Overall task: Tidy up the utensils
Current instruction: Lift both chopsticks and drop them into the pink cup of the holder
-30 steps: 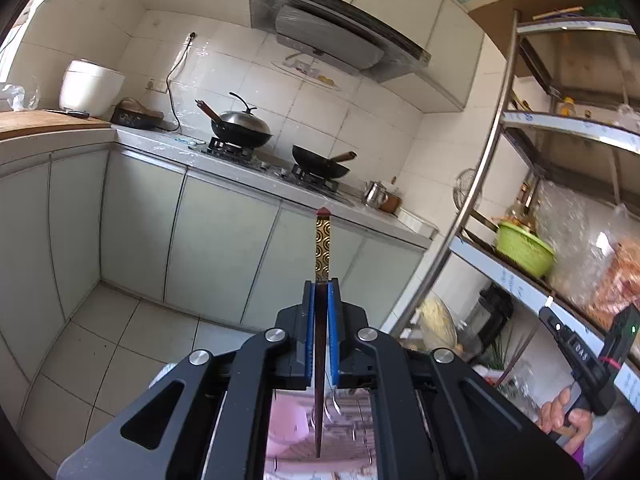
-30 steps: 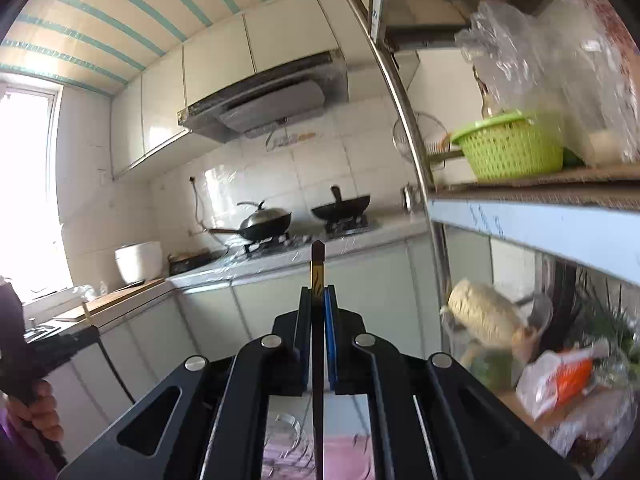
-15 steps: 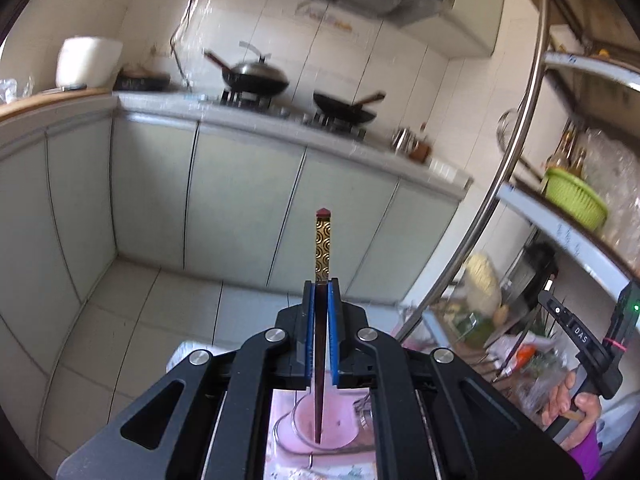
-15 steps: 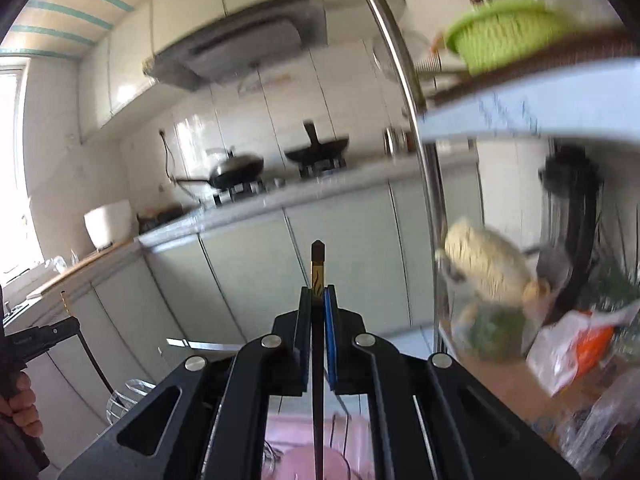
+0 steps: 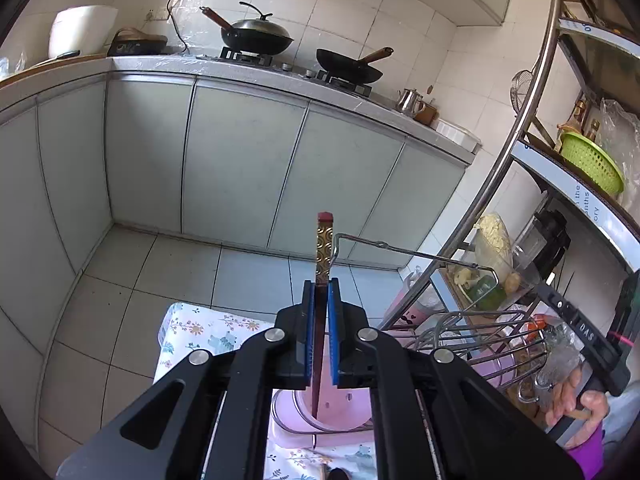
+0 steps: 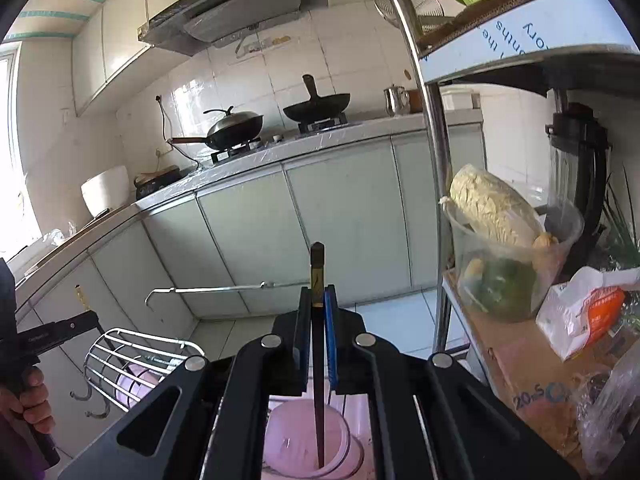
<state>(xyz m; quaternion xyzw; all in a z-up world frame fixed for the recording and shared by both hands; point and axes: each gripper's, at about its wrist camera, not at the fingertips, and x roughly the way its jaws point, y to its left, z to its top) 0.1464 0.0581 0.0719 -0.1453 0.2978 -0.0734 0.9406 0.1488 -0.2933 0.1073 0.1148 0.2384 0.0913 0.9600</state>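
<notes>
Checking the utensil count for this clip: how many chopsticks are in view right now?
2. One chopstick is clamped between the left gripper fingers; the other chopstick between the right gripper fingers. Both tips hang over the pink cup. More may be hidden below.

You are holding one chopstick (image 5: 323, 256) in each gripper, cup (image 6: 304, 444) sitting right below them, wire rack (image 6: 132, 360) standing beside it, cupboards (image 5: 240, 168) standing behind.

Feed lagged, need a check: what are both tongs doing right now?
Left tongs: closed on a chopstick with a gold patterned top.
Right tongs: closed on a dark chopstick.
</notes>
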